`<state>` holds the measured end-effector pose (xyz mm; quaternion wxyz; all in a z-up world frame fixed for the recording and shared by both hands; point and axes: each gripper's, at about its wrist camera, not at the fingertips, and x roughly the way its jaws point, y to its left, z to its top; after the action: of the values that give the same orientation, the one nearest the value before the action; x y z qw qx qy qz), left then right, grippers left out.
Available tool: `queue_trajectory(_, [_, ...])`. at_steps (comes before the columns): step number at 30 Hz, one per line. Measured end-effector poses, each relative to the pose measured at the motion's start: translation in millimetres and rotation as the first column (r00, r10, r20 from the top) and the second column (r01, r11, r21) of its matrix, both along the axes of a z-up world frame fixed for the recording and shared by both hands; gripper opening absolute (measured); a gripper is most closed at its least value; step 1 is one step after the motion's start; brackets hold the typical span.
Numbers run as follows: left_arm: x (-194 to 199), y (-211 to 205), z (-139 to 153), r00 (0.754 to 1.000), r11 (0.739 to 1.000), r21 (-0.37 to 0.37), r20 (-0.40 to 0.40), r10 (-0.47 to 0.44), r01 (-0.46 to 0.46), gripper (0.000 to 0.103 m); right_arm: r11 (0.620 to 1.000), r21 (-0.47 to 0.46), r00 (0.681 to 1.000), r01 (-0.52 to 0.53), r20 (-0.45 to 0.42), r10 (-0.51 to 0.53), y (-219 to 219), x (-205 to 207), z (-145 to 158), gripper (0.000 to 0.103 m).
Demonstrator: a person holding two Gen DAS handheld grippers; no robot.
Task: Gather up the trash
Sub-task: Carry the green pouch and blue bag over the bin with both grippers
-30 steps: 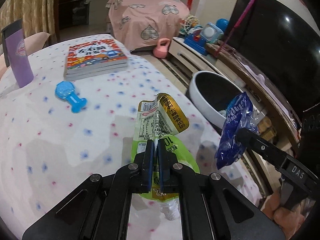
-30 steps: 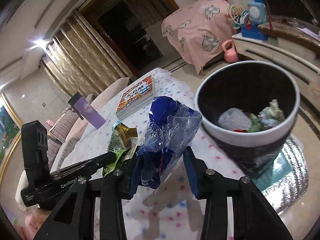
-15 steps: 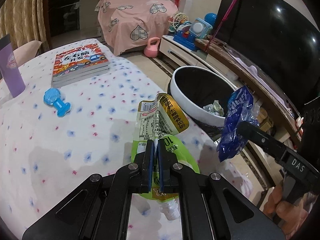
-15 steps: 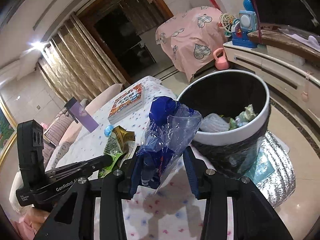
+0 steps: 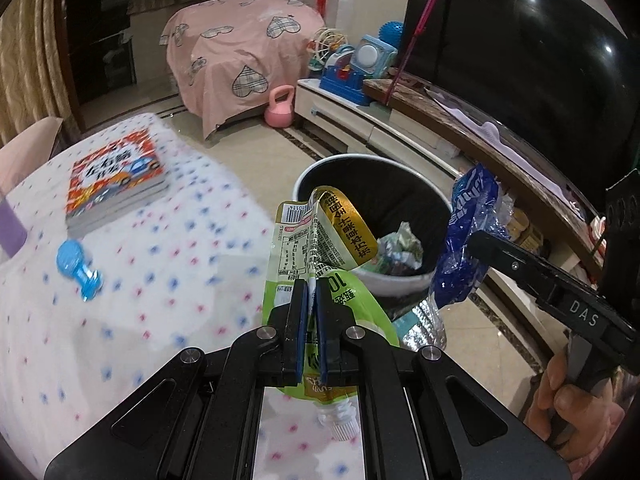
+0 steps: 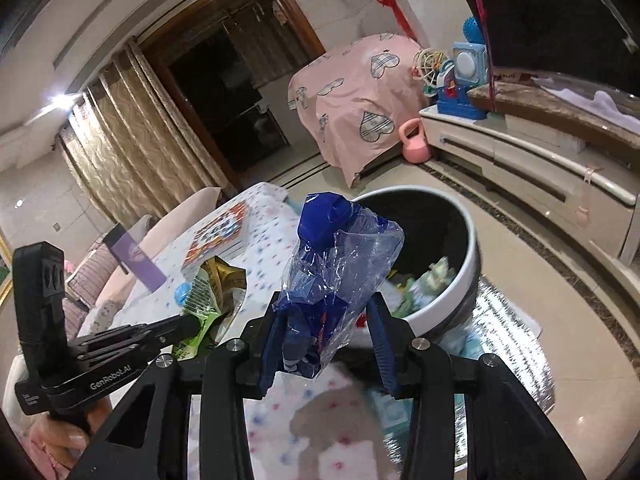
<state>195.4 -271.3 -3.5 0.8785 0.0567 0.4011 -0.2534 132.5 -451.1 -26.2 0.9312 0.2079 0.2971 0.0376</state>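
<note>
White-rimmed black trash bin (image 5: 362,184) holds crumpled wrappers (image 5: 402,246). Just before it, the left gripper (image 5: 309,286) pinches a green drink pouch (image 5: 320,240), the right gripper (image 6: 326,312) clasps a blue plastic wrapper (image 6: 336,256). Only the left view shows a blue toy (image 5: 76,262) clearly

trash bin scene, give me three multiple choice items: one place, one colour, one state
1. Where is the trash bin?
A. on the floor beside the table
B. on the table
C. on the TV stand

2. What colour is the wrapper in the right hand-held gripper?
A. red
B. blue
C. yellow

3. What is the left hand-held gripper doing?
A. standing open
B. pinching the green drink pouch
C. holding a book

Answers: 1 A, it stands on the tiles past the table edge; 2 B, blue and clear plastic; 3 B, the jaws are closed on the pouch.
</note>
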Motion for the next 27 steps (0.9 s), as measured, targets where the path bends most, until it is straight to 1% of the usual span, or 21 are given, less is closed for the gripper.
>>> queue_trajectory(7, [19, -31, 5, 1.000, 0.999, 0.022, 0.011, -0.026, 0.026, 0.004, 0.998, -0.055, 1.000, 0.013, -0.010, -0.013, -17, 15, 6, 0.041])
queue_trajectory(11, [29, -46, 4, 0.999, 0.998, 0.043, 0.013, -0.041, 0.041, 0.004, 0.995, -0.095, 0.999, 0.014, -0.034, -0.017, -25, 28, 5, 0.041])
queue_trajectory(19, [47, -65, -3, 0.998, 0.996, 0.071, -0.004, -0.055, 0.055, 0.004, 0.992, -0.122, 0.997, 0.015, -0.076, -0.024, -36, 42, -2, 0.041])
queue_trajectory(27, [62, -80, -10, 0.998, 0.993, 0.097, -0.033, -0.062, 0.065, 0.004, 0.988, -0.152, 0.993, -0.021, -0.120, 0.002, -37, 63, -8, 0.041])
